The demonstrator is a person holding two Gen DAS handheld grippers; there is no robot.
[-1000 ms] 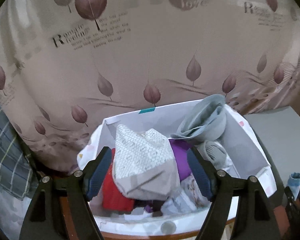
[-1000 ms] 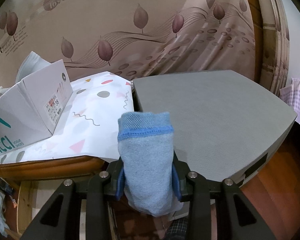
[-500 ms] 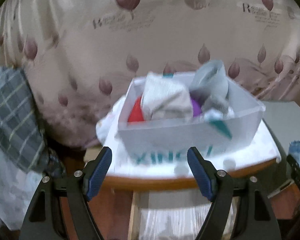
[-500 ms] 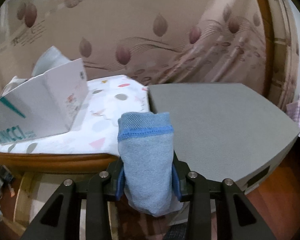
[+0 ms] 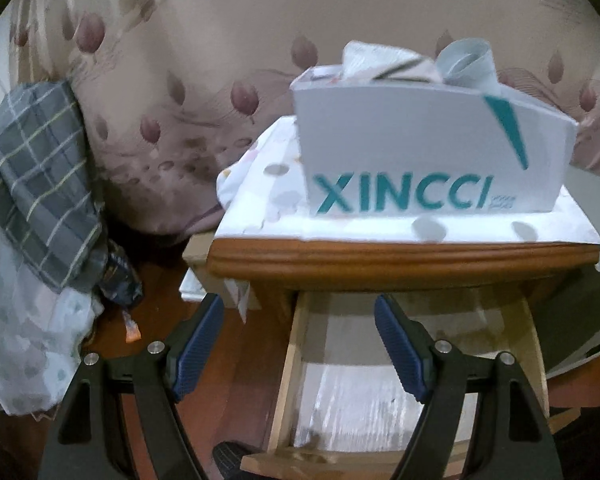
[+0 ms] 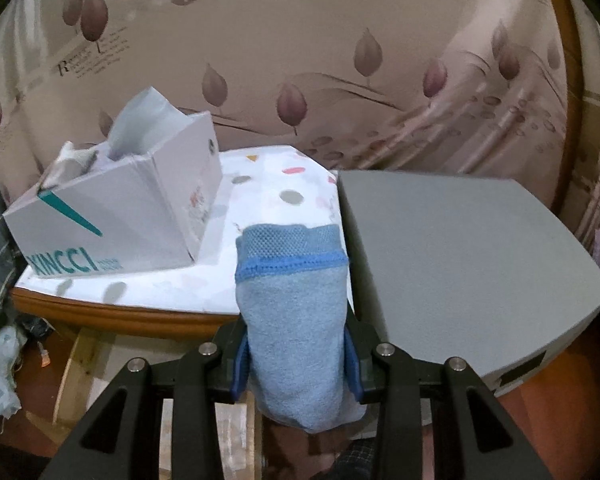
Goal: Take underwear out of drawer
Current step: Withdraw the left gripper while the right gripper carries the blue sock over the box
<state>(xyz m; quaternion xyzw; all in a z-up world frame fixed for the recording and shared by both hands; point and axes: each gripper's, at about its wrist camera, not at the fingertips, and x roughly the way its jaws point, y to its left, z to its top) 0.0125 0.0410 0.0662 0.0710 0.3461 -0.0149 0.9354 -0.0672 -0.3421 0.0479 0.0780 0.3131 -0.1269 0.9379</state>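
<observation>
A wooden bedside table (image 5: 400, 258) carries a white cardboard box (image 5: 428, 152) stuffed with folded clothes, and its drawer (image 5: 412, 364) stands pulled open below, seemingly to give reach inside. The left gripper (image 5: 298, 346) hangs over the drawer, jaws apart and empty. Only the right wrist view shows the folded blue underwear (image 6: 296, 312), clamped upright in the right gripper (image 6: 296, 364), outside the drawer, beside a grey slab (image 6: 460, 248).
</observation>
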